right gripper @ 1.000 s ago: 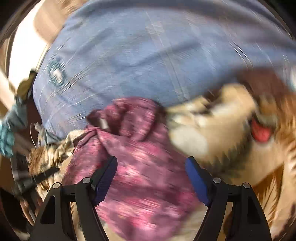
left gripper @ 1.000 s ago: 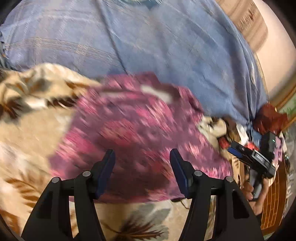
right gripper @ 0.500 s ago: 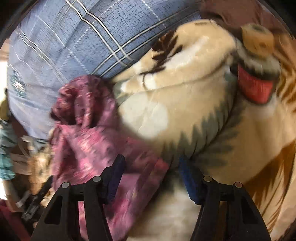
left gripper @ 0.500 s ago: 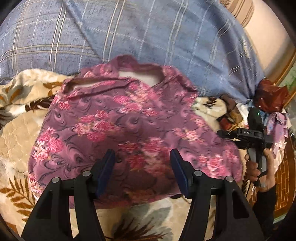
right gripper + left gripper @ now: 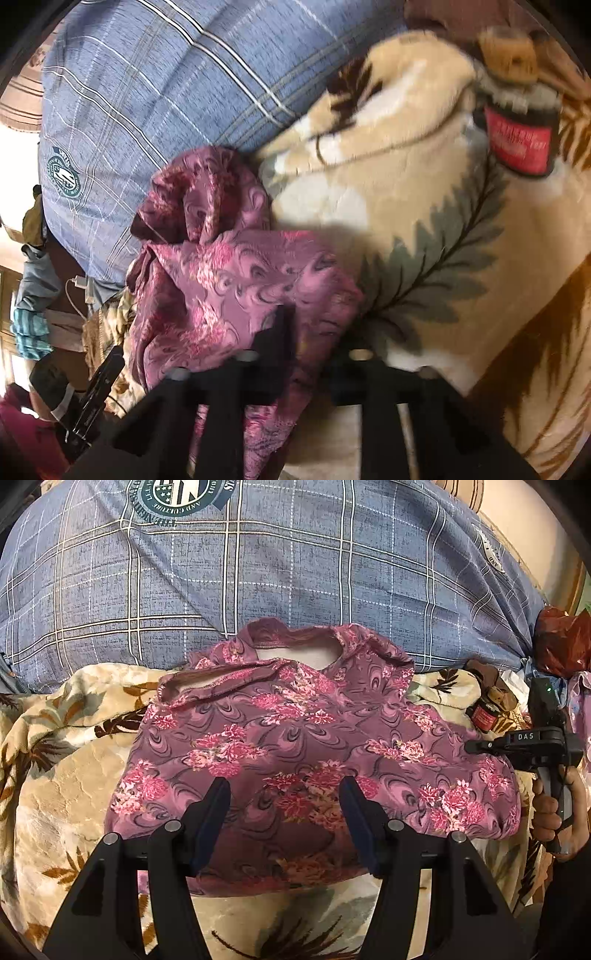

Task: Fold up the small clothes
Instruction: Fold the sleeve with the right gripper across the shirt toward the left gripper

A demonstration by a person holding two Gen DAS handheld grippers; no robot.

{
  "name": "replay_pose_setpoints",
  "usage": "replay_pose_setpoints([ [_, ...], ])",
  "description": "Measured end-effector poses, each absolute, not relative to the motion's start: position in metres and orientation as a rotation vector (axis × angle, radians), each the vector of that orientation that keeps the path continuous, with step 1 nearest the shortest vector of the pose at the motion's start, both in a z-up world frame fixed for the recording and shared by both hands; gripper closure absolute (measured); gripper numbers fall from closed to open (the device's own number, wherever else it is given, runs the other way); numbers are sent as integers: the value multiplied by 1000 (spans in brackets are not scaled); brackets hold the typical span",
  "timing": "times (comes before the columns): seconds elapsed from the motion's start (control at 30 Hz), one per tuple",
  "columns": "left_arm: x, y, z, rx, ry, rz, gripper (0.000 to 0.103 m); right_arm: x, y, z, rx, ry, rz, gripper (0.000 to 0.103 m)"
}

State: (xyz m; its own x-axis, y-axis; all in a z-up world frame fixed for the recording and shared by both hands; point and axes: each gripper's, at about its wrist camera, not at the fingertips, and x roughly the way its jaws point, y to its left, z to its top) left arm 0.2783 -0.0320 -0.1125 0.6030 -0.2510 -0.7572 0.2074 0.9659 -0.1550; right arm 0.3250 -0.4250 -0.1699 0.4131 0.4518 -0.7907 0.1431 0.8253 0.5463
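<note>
A small purple top with pink flowers (image 5: 295,738) lies spread on a cream leaf-print blanket (image 5: 62,794), neck opening toward a blue plaid pillow. My left gripper (image 5: 284,812) is open and empty, hovering over the top's near hem. In the right wrist view the same top (image 5: 229,288) is bunched at its right edge. My right gripper (image 5: 306,339) has its jaws drawn close together on that edge of the fabric. The right gripper also shows in the left wrist view (image 5: 532,746), at the top's right side.
A blue plaid pillow (image 5: 258,565) lies behind the top. A dark jar with a red label (image 5: 517,133) rests on the blanket (image 5: 424,206) at the right. A red-brown bag (image 5: 561,642) and other clutter sit at the far right.
The top went from crumpled to spread flat. My right gripper's jaws went from wide open to closed on the top's right edge. My left gripper stayed open.
</note>
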Motion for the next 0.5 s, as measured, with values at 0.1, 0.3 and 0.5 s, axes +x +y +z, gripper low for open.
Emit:
replay_pose_setpoints([
  [0.1, 277, -29, -104, -94, 883, -323, 43, 329, -419, -145, 517, 1065, 220, 94],
  [0.3, 323, -59, -81, -118, 963, -512, 40, 316, -406, -95, 368, 892, 305, 95],
  [0.5, 406, -124, -101, -102, 1100, -600, 39, 311, -410, -81, 326, 806, 359, 95],
])
